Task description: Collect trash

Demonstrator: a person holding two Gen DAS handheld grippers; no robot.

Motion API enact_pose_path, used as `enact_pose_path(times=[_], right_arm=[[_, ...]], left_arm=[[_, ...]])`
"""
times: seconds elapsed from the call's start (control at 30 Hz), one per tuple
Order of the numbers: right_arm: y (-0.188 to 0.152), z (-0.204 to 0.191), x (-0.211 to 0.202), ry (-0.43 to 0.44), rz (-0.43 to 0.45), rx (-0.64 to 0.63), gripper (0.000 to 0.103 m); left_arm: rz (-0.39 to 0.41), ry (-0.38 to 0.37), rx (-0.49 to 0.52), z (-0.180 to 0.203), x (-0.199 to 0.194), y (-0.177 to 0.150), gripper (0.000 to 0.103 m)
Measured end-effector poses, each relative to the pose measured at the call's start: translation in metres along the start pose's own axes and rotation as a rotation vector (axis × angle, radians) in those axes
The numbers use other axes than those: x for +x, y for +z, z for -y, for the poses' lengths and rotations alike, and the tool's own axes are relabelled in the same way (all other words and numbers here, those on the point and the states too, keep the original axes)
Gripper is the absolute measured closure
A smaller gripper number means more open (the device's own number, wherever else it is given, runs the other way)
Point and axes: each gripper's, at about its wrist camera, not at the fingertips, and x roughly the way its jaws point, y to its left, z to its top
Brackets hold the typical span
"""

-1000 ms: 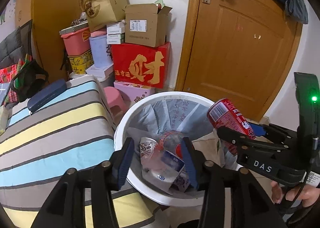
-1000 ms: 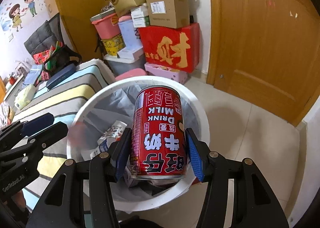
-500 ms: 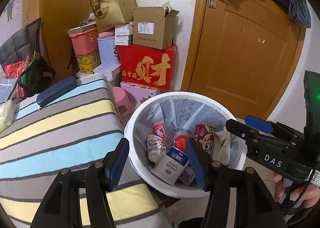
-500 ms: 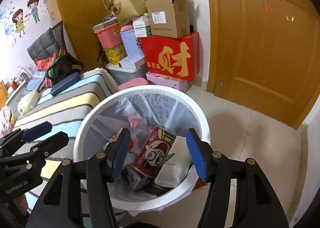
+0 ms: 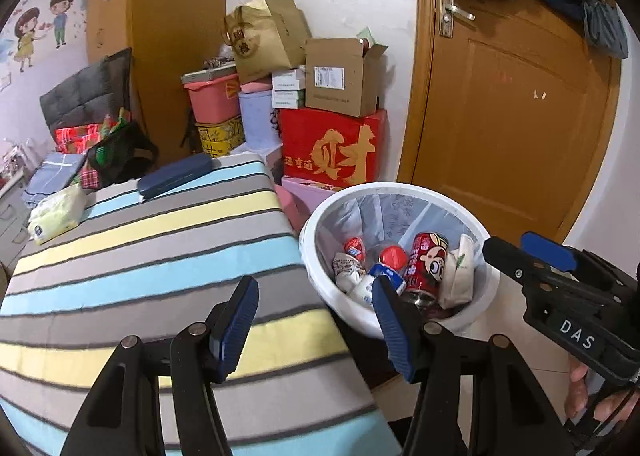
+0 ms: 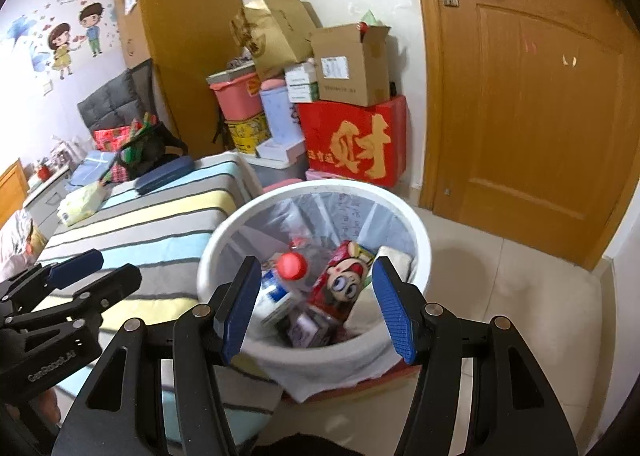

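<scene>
The red can (image 5: 426,262) lies in the bin (image 5: 400,189), leaning among the rest of the trash: a red-capped bottle (image 5: 393,256) just left of it, a white carton (image 5: 456,276) just right, a crumpled cup (image 5: 346,270) further left against the liner. The bin stands on the floor (image 6: 520,296), its near-left rim tight against the corner of the striped bed (image 5: 140,256), with the door (image 5: 512,116) behind and to its right and a red box (image 5: 332,148) in a stack of cartons behind it. The right gripper (image 6: 316,304) hangs over the bin's near rim, jaws spread wide and empty. The left gripper (image 5: 314,322) sits to the bin's left, over the bed's edge, jaws likewise spread with nothing between them. From where I stand the drop looks done, so the step in hand is finding what else needs collecting. The bed beside the bin carries a dark case (image 5: 174,178) and a pale tissue pack (image 5: 58,212) toward its far end, well away from the bin; whether either counts as trash I can't tell. Doing this well probably means lifting clear of the rim so the liner isn't snagged, keeping the jaws wide, and sweeping the view across bed and floor before committing to a reach.
</scene>
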Motion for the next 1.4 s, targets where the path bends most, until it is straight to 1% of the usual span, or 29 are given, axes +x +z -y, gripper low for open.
enact_pose_path(times=[0.1,0.17,0.2,0.33,0.5,0.6,0.73,0.77,0.97,1.4], right_arm=[[-0.007,-0.008,-0.008,0.034,0.014,0.009,0.044],[-0.013,-0.014,-0.013,0.048,0.026,0.011,0.044],[-0.016,-0.017,-0.016,0.048,0.032,0.005,0.044],[-0.024,-0.030,-0.024,0.041,0.056,-0.022,0.044],[-0.036,-0.043,-0.027,0.050,0.075,-0.052,0.044],[-0.043,-0.051,-0.027,0.065,0.064,-0.061,0.044],[-0.049,-0.059,-0.033,0.057,0.089,-0.091,0.044],[-0.048,-0.059,-0.033,0.068,0.085,-0.087,0.044],[-0.055,-0.063,-0.038,0.064,0.091,-0.083,0.044],[-0.060,-0.067,-0.048,0.068,0.103,-0.082,0.044]], left_arm=[[0.011,0.037,-0.006,-0.004,-0.016,-0.012,0.044],[0.021,0.106,0.013,-0.004,-0.027,-0.022,0.044],[0.026,0.119,0.018,-0.005,-0.030,-0.025,0.044],[0.031,0.109,-0.027,-0.016,-0.049,-0.042,0.044],[0.073,0.150,-0.054,-0.026,-0.068,-0.055,0.044],[0.081,0.159,-0.071,-0.031,-0.077,-0.063,0.044],[0.088,0.176,-0.074,-0.034,-0.084,-0.072,0.044],[0.090,0.179,-0.078,-0.034,-0.087,-0.074,0.044],[0.106,0.181,-0.083,-0.034,-0.096,-0.078,0.044],[0.113,0.178,-0.086,-0.032,-0.102,-0.080,0.044]])
